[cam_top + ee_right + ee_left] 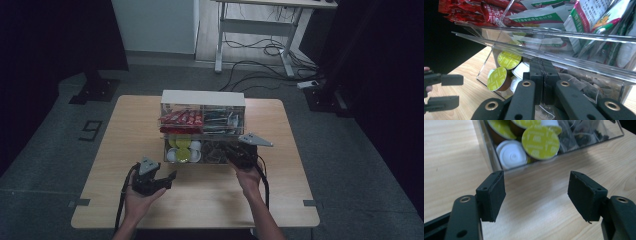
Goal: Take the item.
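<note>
While overhead hides it, right gripper [541, 75] pinches string [543, 110].

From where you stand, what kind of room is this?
Probably a lab or studio set up for recording. A small wooden table stands between dark curtains, with a desk frame and loose cables on the grey floor behind.

The high view is dim with black corners; both tool views are brighter, their near black jaws slightly soft.
</note>
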